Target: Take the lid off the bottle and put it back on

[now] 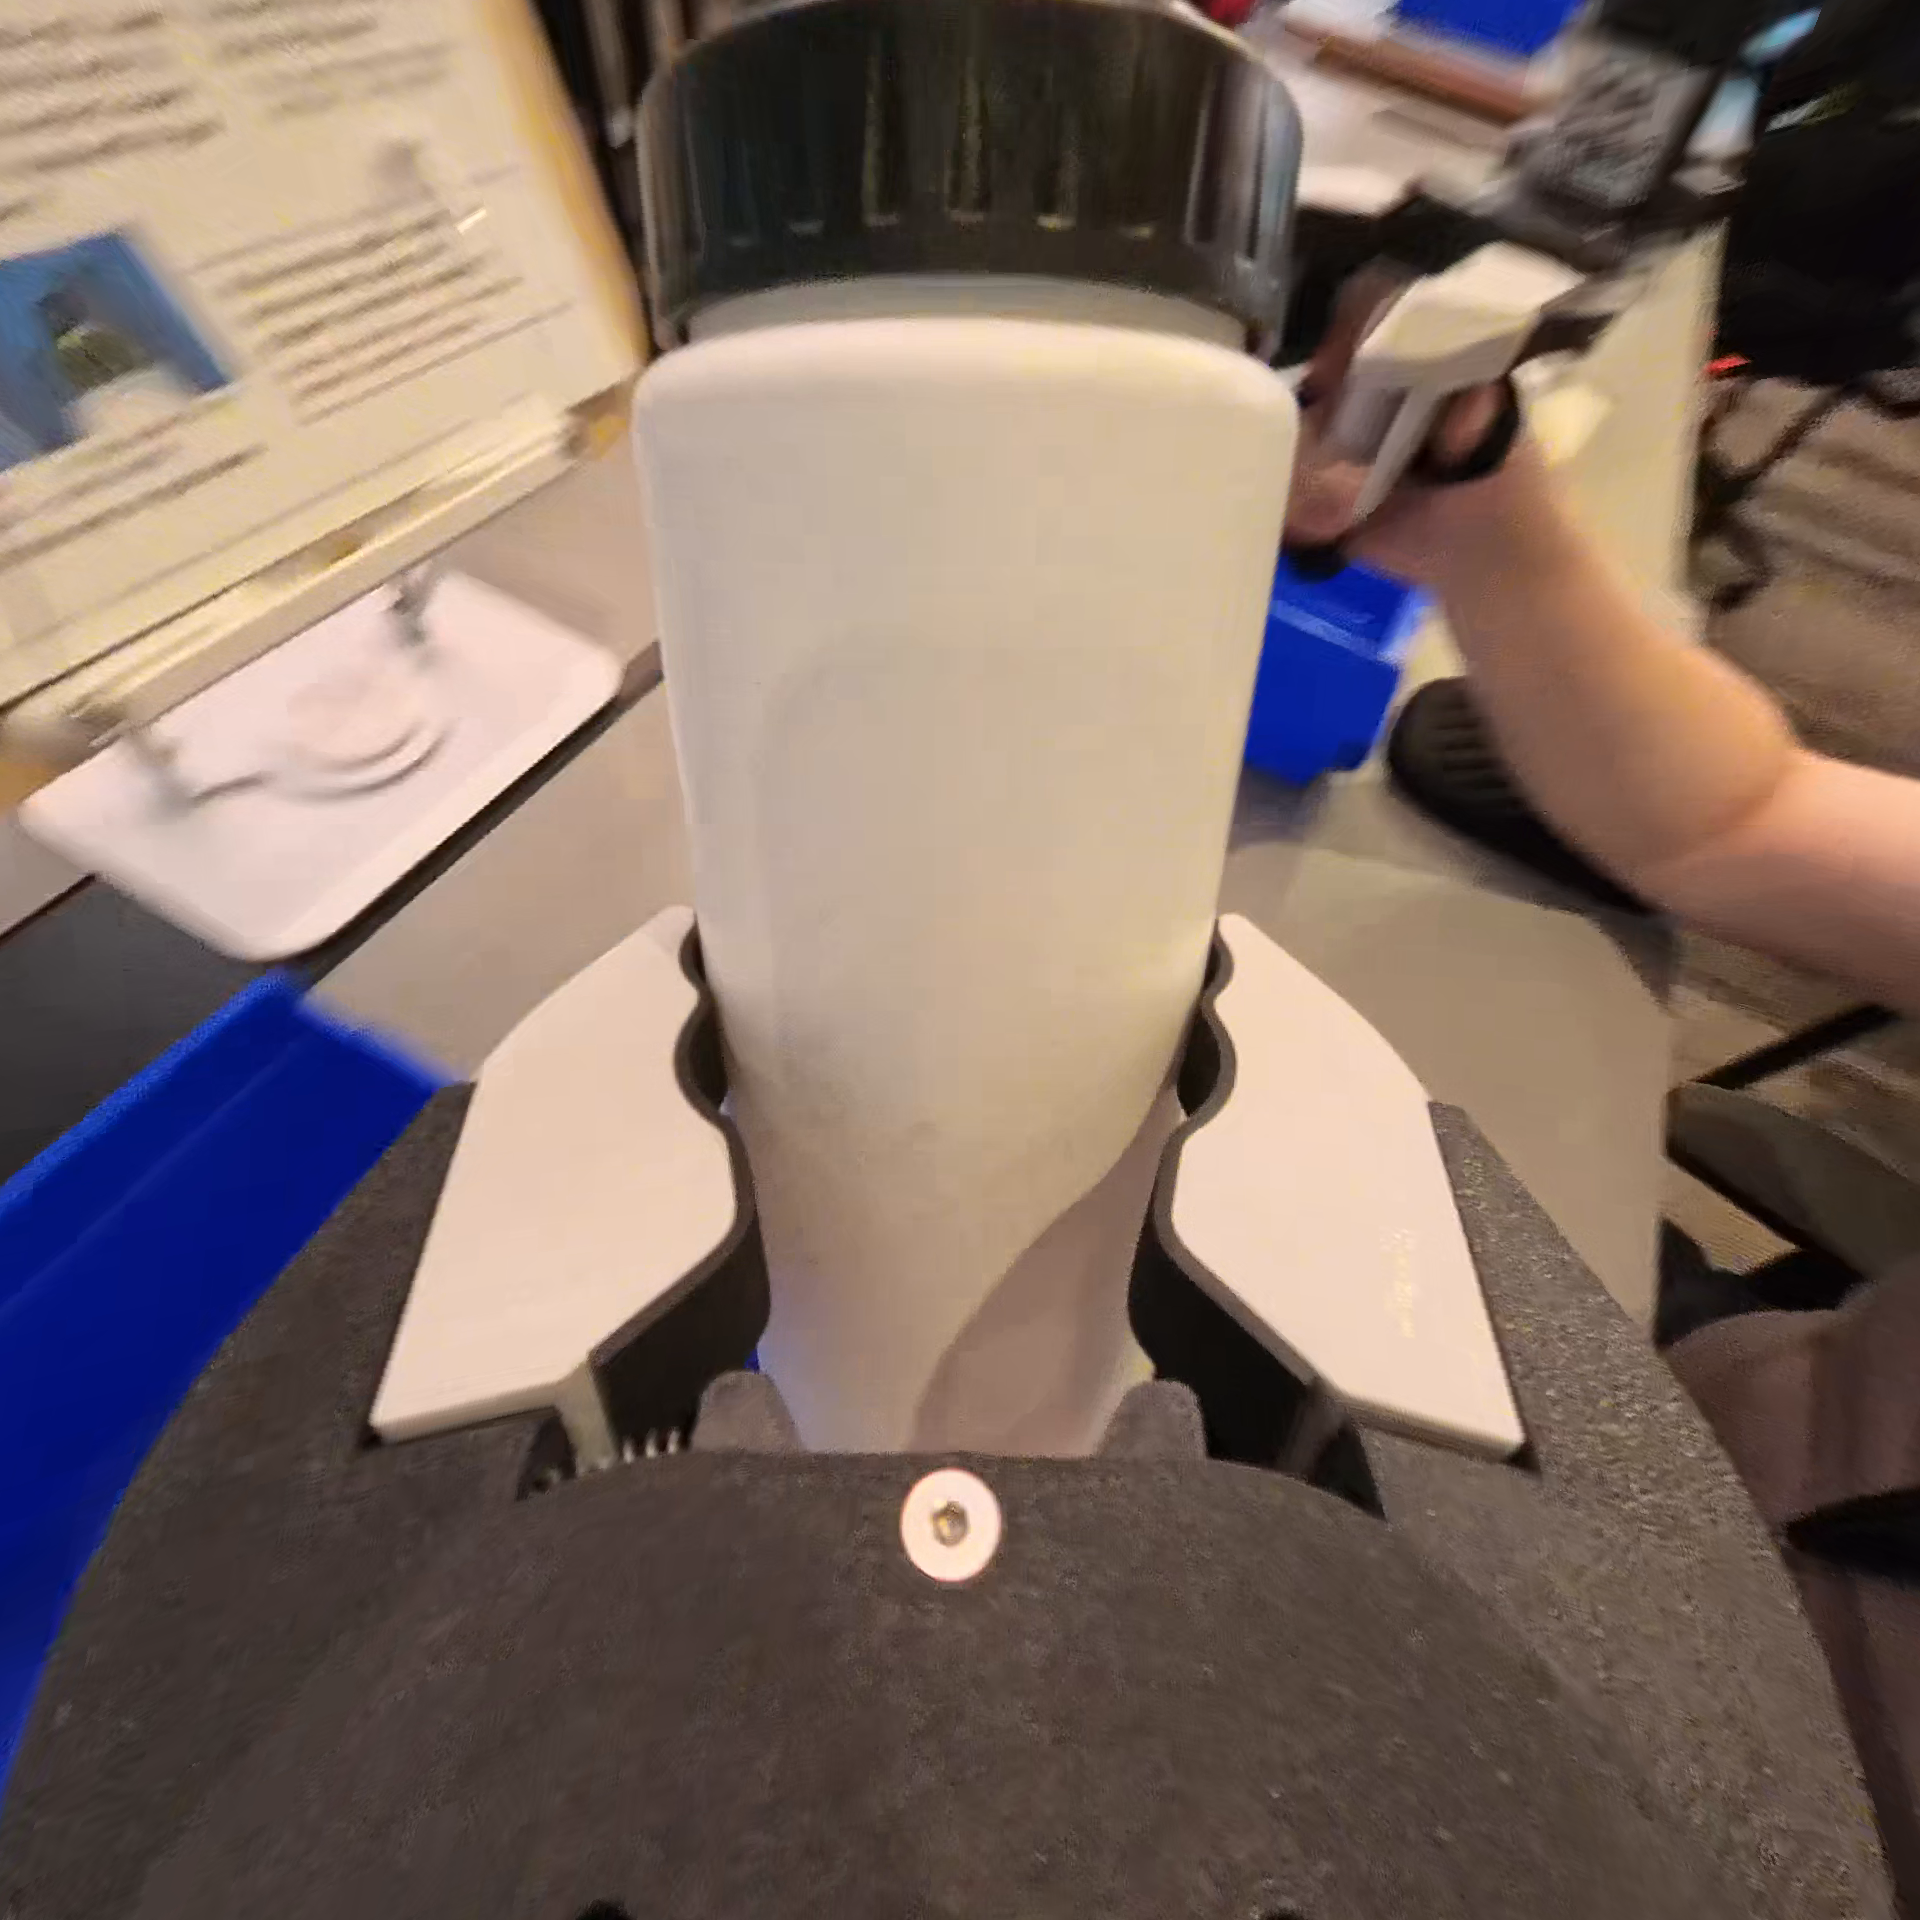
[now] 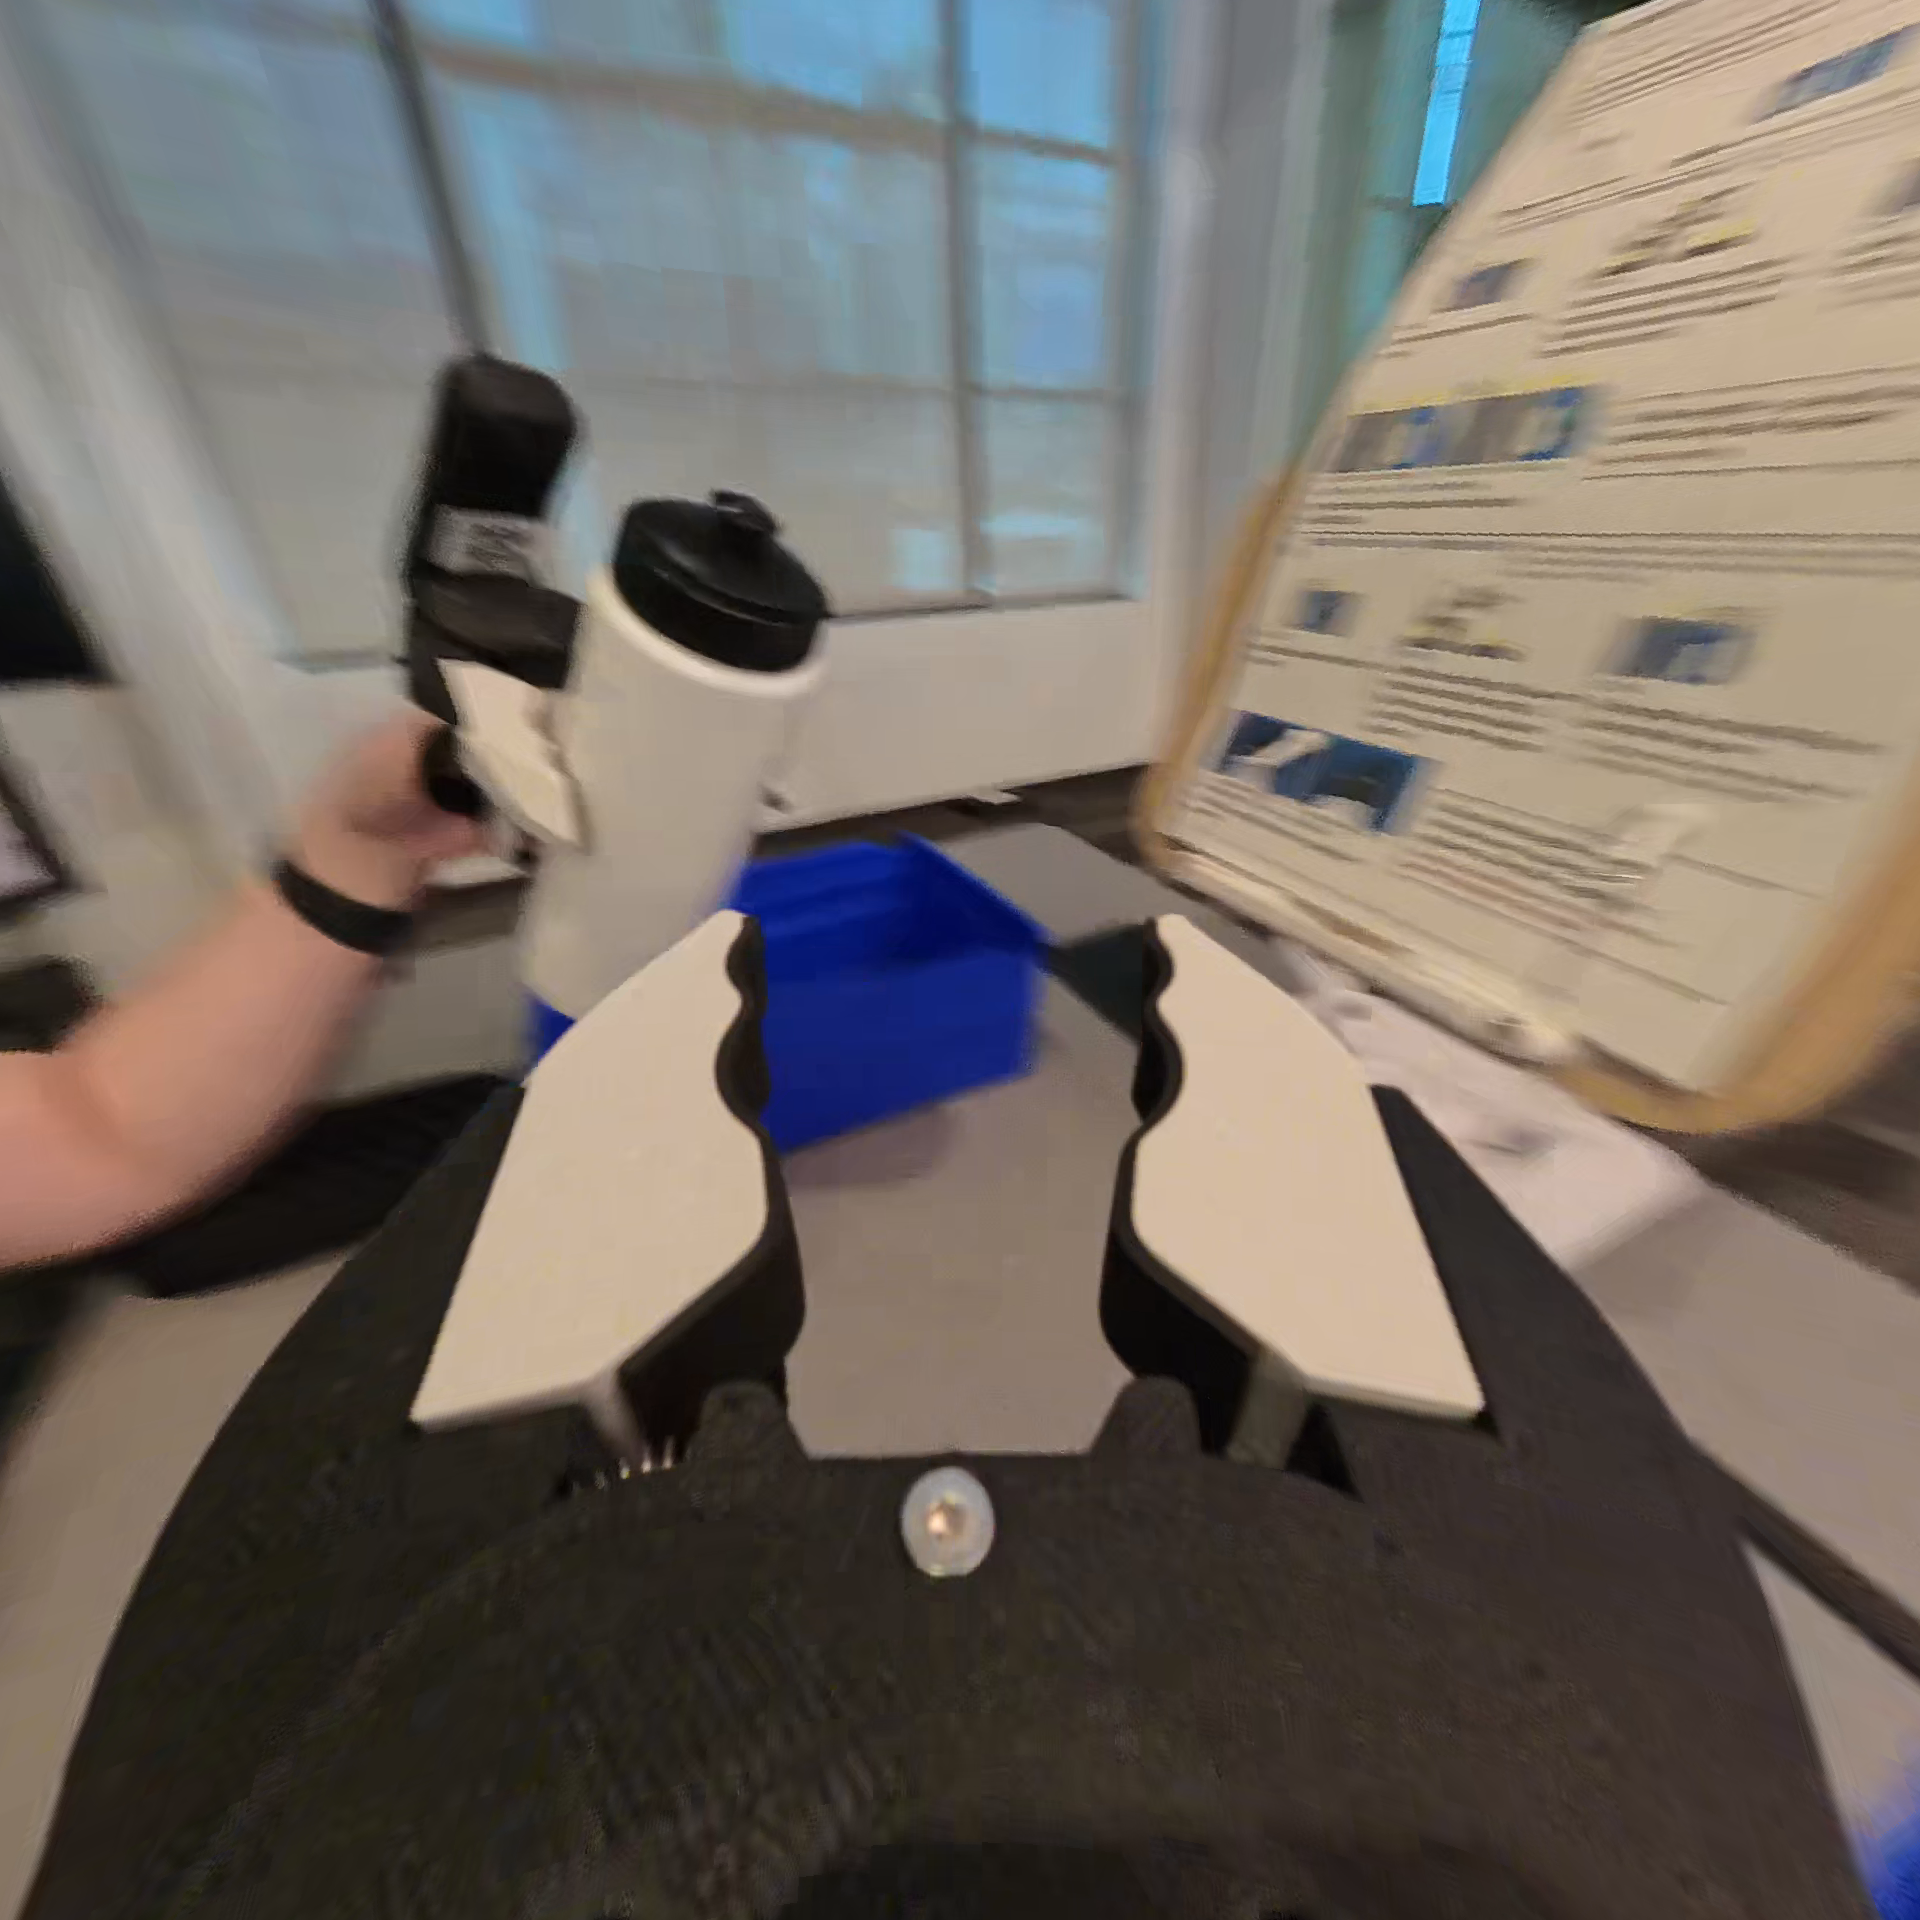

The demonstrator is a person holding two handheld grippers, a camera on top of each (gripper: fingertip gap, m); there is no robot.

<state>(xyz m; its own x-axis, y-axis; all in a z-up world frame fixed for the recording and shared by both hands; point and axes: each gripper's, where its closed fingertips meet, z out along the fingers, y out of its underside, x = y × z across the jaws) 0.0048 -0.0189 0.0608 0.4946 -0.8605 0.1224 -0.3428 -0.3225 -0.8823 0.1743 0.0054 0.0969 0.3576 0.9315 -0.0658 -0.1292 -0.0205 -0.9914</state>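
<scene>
White bottle point(image 1: 956, 727), black ribbed lid point(image 1: 966, 177). Left hand-held gripper point(image 1: 954, 1039): pale grey fingers point(image 1: 582, 1216) edged black, speckled black body. Right hand-held gripper point(image 2: 948, 1039): same pale grey and black. Bin point(image 2: 894, 987) bright blue. Table point(image 2: 935, 1278) grey. Poster point(image 2: 1579, 582) cream with a tan edge, dark text rows and small blue pictures. Wristband point(image 2: 338, 914) black.
</scene>
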